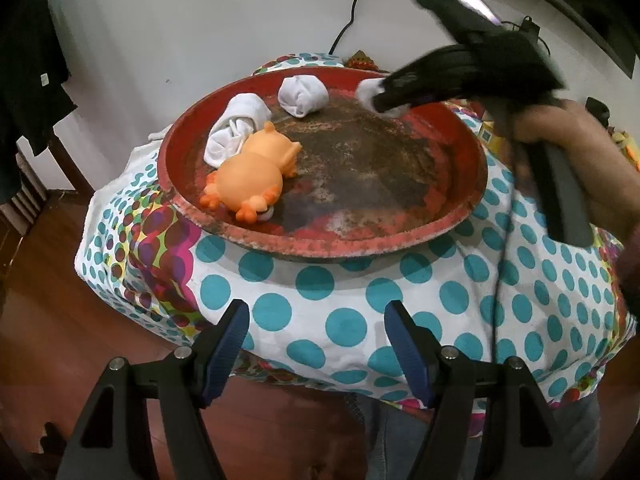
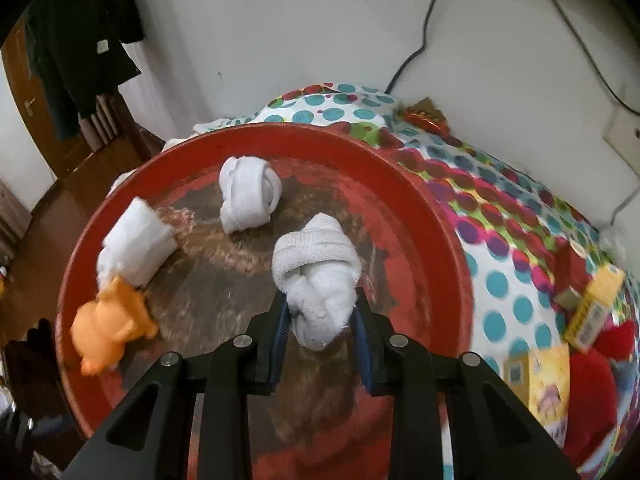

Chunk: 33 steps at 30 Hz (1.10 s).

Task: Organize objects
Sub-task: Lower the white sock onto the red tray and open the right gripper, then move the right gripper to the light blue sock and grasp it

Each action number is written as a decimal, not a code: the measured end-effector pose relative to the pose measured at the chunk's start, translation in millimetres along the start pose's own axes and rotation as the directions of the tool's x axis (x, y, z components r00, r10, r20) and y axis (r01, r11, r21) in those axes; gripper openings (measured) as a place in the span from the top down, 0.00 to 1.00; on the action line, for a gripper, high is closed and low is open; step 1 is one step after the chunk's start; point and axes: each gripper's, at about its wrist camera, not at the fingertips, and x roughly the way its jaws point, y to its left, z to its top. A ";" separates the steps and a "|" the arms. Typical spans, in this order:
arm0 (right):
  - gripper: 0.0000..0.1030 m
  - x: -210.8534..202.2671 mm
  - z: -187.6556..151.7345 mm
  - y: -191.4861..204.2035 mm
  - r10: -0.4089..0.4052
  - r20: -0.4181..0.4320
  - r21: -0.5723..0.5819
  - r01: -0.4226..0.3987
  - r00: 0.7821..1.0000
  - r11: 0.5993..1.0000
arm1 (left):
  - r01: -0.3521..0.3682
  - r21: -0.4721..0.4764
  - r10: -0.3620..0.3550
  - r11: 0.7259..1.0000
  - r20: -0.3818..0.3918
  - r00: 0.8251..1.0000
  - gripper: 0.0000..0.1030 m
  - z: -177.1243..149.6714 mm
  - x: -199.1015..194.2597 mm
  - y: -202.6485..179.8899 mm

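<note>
A big worn red tray (image 1: 460,208) (image 2: 436,216) sits on a polka-dot cloth. In it lie an orange toy animal (image 1: 252,172) (image 2: 112,324) and two rolled white socks (image 1: 236,124) (image 1: 303,96), also in the right wrist view (image 2: 136,244) (image 2: 248,194). My right gripper (image 2: 320,312) is shut on a third rolled white sock (image 2: 316,276) and holds it over the tray's far right part; in the left wrist view it shows blurred (image 1: 384,98). My left gripper (image 1: 316,316) is open and empty, above the cloth in front of the tray.
The table's polka-dot cloth (image 1: 340,300) hangs over the edges, wooden floor below. Yellow boxes (image 2: 596,304) and red cloth items (image 2: 592,392) lie to the right of the tray. A white wall with a black cable (image 2: 424,24) stands behind. Dark clothes (image 2: 80,32) hang at the left.
</note>
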 end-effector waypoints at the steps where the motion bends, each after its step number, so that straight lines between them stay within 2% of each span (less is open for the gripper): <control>1: 0.73 2.9 5.4 0.5 -0.003 0.000 -0.002 0.003 1.000 1.000 | 0.002 -0.003 -0.002 1.000 0.004 1.000 0.30 0.3 -0.6 0.4; 8: 0.73 33.6 38.1 -0.2 -0.010 -0.023 0.005 0.010 1.000 1.000 | -0.004 0.020 0.004 1.000 0.008 1.000 0.30 0.6 1.5 -3.5; 13: 0.71 48.3 41.0 0.6 -0.010 -0.040 -0.008 0.010 0.999 1.000 | 0.007 0.040 -0.007 0.999 -0.004 1.000 0.30 -2.5 5.0 -9.0; 15: 0.69 49.2 38.0 0.1 -0.003 -0.040 -0.001 0.003 0.999 1.000 | 0.004 0.045 -0.004 0.999 -0.006 1.000 0.30 -3.8 6.3 -10.7; 16: 0.65 48.9 36.1 -0.6 0.004 -0.042 0.003 -0.004 0.999 1.000 | 0.006 0.048 -0.006 0.999 -0.007 1.000 0.30 -4.6 6.7 -11.4; 20: 0.44 25.5 21.1 -3.3 -0.002 0.009 0.003 0.002 1.000 1.000 | 0.014 0.048 -0.014 0.999 -0.009 1.000 0.30 -6.2 7.3 -13.1; 27: 0.41 -44.5 -28.5 -26.0 0.010 0.092 0.024 -0.012 0.996 1.000 | 0.009 0.069 -0.009 0.998 -0.003 1.000 0.30 -8.5 5.2 -22.2; 33: 0.41 -93.3 -91.4 -69.5 0.001 0.121 0.095 -0.013 0.993 0.995 | 0.015 0.106 -0.014 0.994 -0.017 1.000 0.30 -12.2 7.2 -36.8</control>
